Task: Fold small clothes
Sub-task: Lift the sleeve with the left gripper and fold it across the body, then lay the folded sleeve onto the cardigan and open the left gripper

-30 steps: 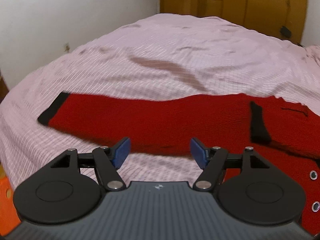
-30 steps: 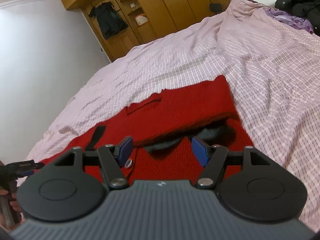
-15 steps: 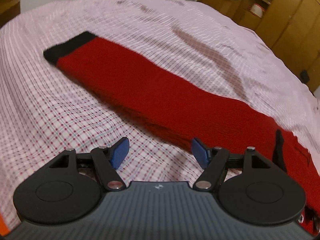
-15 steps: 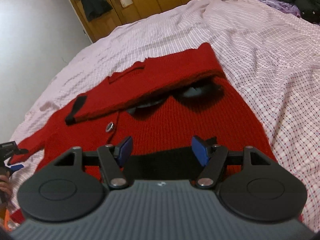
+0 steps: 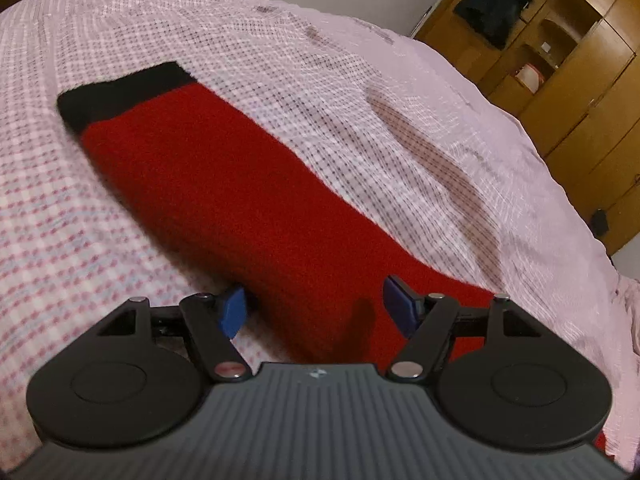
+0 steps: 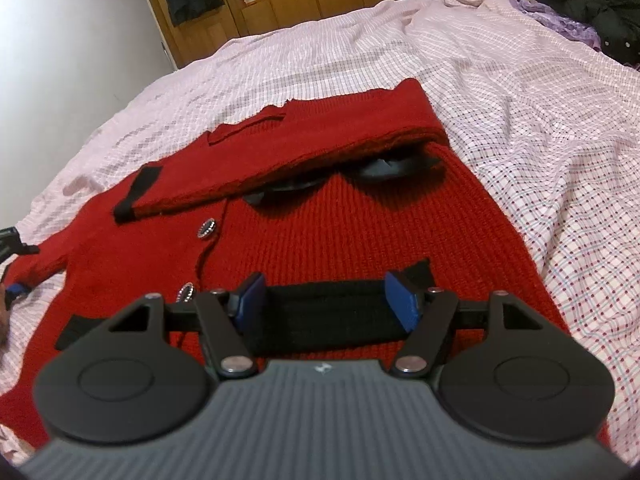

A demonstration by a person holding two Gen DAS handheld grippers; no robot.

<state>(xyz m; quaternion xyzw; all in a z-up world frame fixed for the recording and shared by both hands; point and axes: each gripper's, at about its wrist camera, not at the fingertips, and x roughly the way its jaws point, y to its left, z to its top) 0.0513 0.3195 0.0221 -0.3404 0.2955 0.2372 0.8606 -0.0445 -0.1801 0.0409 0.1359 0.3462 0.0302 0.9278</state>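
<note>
A red knit cardigan (image 6: pixel 340 224) with black trim and silver buttons lies flat on the bed. Its right sleeve (image 6: pixel 304 144) is folded across the chest, black cuff (image 6: pixel 136 188) to the left. My right gripper (image 6: pixel 324 300) is open, low over the black hem band (image 6: pixel 320 312). The left sleeve (image 5: pixel 224 176) stretches out on the sheet, black cuff (image 5: pixel 120 92) at the far end. My left gripper (image 5: pixel 312 312) is open, its fingers straddling the near part of that sleeve. It also shows at the left edge of the right wrist view (image 6: pixel 12 264).
The bed has a pink checked sheet (image 6: pixel 540 128). Dark clothes (image 6: pixel 592 4) and a purple item lie at the far right. A wooden wardrobe (image 5: pixel 568 92) stands beyond the bed, with a white wall (image 6: pixel 60 60) to the left.
My left gripper has moved in low over the outstretched sleeve, which now sits between its fingers. My right gripper has pulled back and down to the cardigan's hem band.
</note>
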